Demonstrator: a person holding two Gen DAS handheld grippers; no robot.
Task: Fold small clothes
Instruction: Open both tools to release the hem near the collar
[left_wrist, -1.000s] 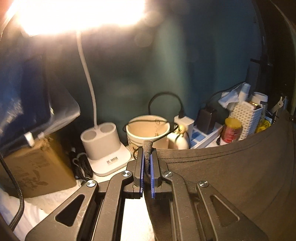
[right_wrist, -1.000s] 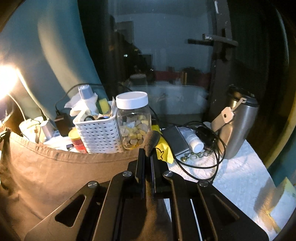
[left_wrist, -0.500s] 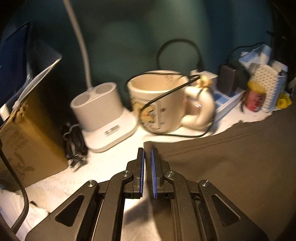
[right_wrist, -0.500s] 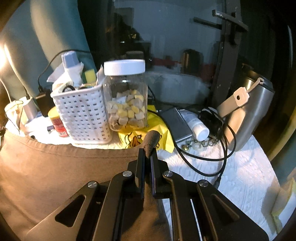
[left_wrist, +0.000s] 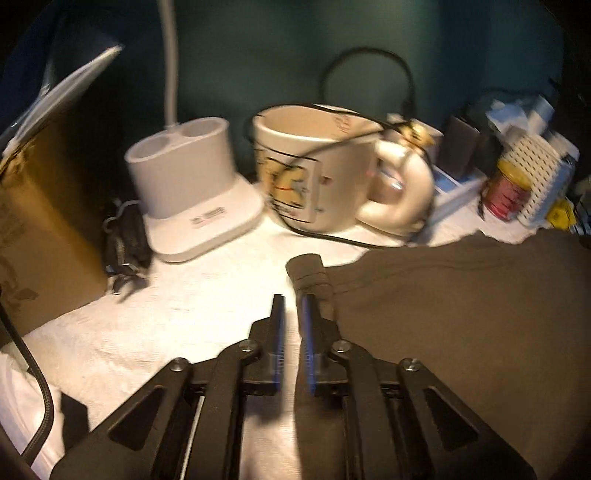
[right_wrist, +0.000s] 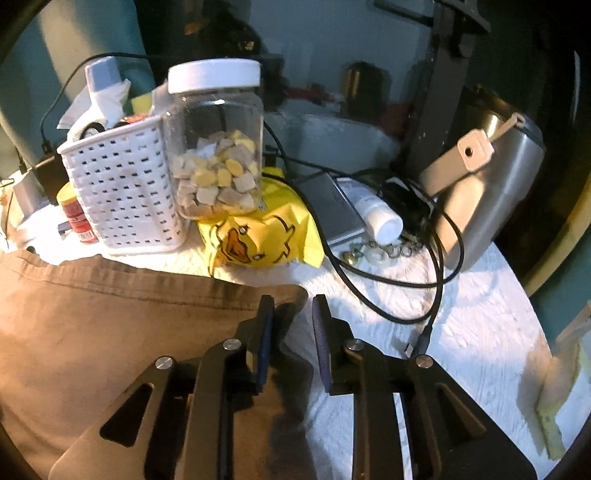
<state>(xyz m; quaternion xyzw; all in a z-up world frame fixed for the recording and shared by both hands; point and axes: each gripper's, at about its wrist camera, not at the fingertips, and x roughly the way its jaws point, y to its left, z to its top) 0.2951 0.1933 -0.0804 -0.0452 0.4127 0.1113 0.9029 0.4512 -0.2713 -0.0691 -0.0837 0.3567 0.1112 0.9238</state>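
the brown garment (left_wrist: 461, 325) lies spread flat on the white textured table cover (left_wrist: 207, 295), its hemmed edge running just in front of the white perforated basket (right_wrist: 122, 192). taking that basket as the landmark: the clear jar with a white lid (right_wrist: 216, 144) stands touching its right side, a yellow duck-print bag (right_wrist: 258, 236) lies in front of the jar, and a small red tin (right_wrist: 75, 216) sits at the basket's left.

the left gripper (left_wrist: 293, 314) is parted by a narrow gap and holds nothing; the rolled corner of the garment lies just ahead of its right finger. far left of the basket stand a cream mug (left_wrist: 314, 166) and a white lamp base (left_wrist: 195, 184).

the right gripper (right_wrist: 293, 314) is spread wider, gripping nothing, with the garment's other corner lying loose between its fingers. a steel tumbler (right_wrist: 484, 184) stands well right of the basket.
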